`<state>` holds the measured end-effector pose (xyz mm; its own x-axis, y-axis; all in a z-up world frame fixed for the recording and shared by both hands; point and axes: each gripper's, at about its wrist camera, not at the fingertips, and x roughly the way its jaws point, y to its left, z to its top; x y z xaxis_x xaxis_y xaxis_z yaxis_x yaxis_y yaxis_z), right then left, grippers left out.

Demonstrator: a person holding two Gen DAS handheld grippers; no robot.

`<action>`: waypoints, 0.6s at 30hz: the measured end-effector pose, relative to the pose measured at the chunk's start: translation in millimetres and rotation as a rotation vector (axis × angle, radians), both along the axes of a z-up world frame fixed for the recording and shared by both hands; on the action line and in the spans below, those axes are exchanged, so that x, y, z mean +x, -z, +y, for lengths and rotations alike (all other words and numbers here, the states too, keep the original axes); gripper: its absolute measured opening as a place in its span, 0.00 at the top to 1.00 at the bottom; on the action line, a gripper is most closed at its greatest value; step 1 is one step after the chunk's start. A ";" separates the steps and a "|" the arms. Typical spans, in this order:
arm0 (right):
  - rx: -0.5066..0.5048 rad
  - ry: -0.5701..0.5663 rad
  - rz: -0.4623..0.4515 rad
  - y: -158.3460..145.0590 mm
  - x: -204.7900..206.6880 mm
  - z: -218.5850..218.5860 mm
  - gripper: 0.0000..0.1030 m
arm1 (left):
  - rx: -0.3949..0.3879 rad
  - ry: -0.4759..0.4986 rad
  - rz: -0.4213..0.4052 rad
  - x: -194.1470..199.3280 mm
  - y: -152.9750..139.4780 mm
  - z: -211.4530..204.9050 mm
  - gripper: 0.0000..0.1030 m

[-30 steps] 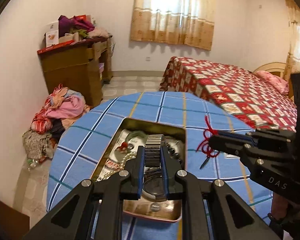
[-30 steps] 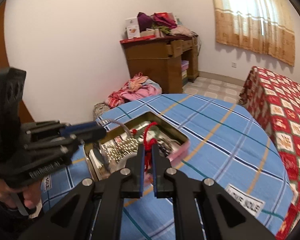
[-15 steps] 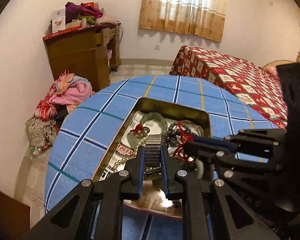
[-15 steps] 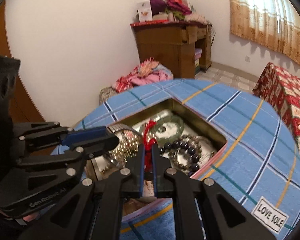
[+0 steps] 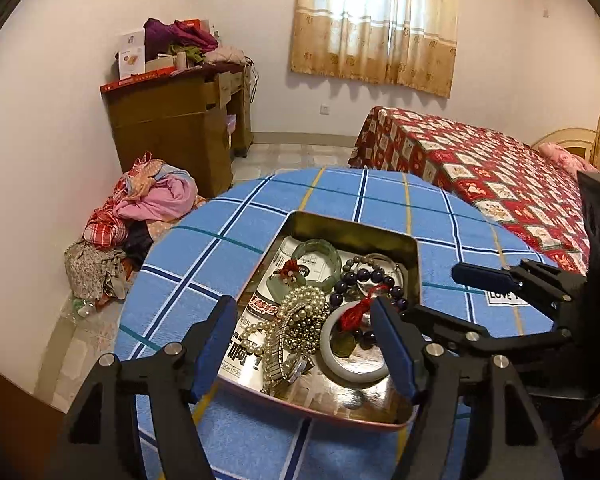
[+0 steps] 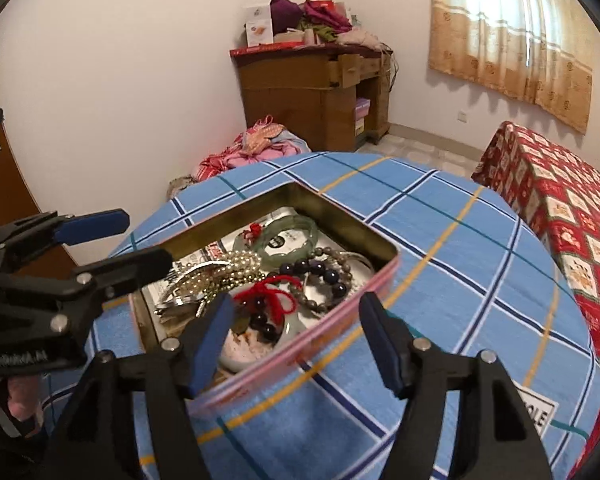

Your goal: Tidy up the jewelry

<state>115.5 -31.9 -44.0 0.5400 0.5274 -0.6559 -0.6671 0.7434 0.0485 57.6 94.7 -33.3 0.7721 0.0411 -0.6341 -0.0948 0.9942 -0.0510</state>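
An open metal tin [image 5: 352, 226] [image 6: 340, 224] sits on the round table with the blue checked cloth [image 5: 204, 264]. In it lie a metal-band watch [image 5: 284, 356] [image 6: 180, 300], a red cord charm [image 5: 356, 312] [image 6: 268, 296], a pearl necklace [image 5: 304, 300], a green bangle [image 5: 316, 246], a white bangle [image 5: 340, 364] and dark bead bracelets [image 5: 364, 278]. My left gripper [image 5: 302, 312] [image 6: 144, 236] hovers over the tin, jaws opening, the watch lying loose below them. My right gripper [image 6: 296, 308] [image 5: 432, 292] hangs over the tin's near rim, jaws opening, the red cord lying free beneath.
A bed with a red patterned cover [image 5: 480, 168] stands right of the table. A wooden cabinet [image 5: 172, 128] piled with clothes and boxes is at the back wall, with a heap of clothes [image 5: 148, 200] on the floor. A white label [image 6: 540, 412] lies on the cloth.
Both grippers sank toward the tin and opened. The left let go of the watch and the right let go of the red cord; both now lie in the tin.
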 end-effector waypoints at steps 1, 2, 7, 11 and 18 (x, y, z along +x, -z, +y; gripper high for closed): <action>0.000 0.003 -0.007 -1.7 -2.7 -1.5 0.33 | -0.002 0.000 -0.002 -2.1 -1.9 -0.6 0.33; 0.002 0.005 -0.013 -3.1 -5.2 -2.5 0.31 | -0.003 -0.001 -0.005 -4.1 -3.7 -1.1 0.33; 0.016 0.005 -0.034 -10.8 -17.5 -7.1 0.28 | -0.002 -0.007 -0.015 -11.2 -9.9 -3.0 0.33; 0.029 0.003 -0.044 -14.9 -21.7 -8.1 0.27 | -0.002 -0.012 -0.021 -15.6 -13.3 -3.0 0.33; 0.038 0.010 -0.062 -19.1 -27.8 -11.5 0.25 | -0.007 -0.017 -0.025 -20.6 -16.9 -2.8 0.33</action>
<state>87.7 -43.4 -24.9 0.5843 0.5456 -0.6007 -0.6619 0.7487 0.0361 37.0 92.0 -16.3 0.7871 0.0498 -0.6148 -0.1100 0.9921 -0.0603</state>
